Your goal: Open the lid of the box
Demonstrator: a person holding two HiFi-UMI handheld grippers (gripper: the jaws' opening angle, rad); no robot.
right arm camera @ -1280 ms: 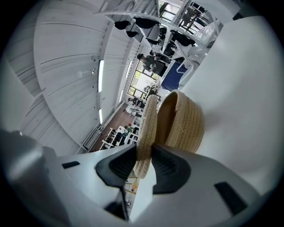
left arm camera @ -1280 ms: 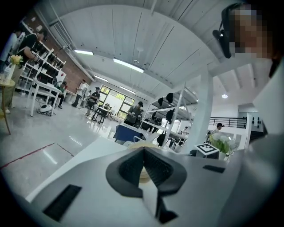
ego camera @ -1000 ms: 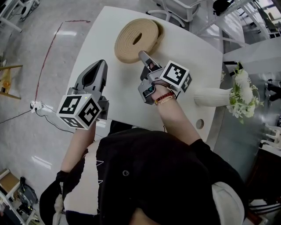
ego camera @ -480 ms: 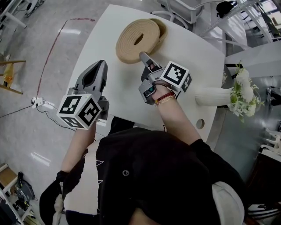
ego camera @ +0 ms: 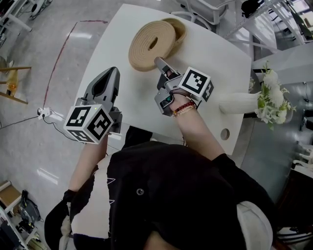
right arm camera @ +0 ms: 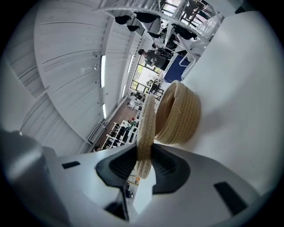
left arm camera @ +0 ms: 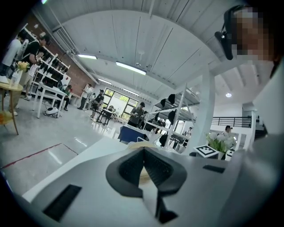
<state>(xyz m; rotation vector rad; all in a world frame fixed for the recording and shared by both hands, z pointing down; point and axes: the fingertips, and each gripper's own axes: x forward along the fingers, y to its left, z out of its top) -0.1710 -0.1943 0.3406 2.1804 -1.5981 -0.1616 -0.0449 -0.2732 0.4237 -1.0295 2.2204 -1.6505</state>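
On the white table (ego camera: 215, 58) stands a round woven tan box (ego camera: 179, 29). Its ring-shaped lid (ego camera: 150, 45) is tilted up off the box and leans toward the left. My right gripper (ego camera: 160, 62) is shut on the lid's near rim. In the right gripper view the lid (right arm camera: 147, 124) runs edge-on between the pads, with the open box (right arm camera: 182, 116) behind it. My left gripper (ego camera: 111, 73) hovers over the table's left edge, apart from the box. Its jaws are shut with nothing held, and the tips (left arm camera: 144, 150) meet in the left gripper view.
A white vase (ego camera: 238, 105) with white flowers (ego camera: 272, 103) lies at the table's right edge. A round hole (ego camera: 225, 134) is in the table's near right corner. Chairs (ego camera: 195, 10) stand beyond the far edge. Floor drops away at the left.
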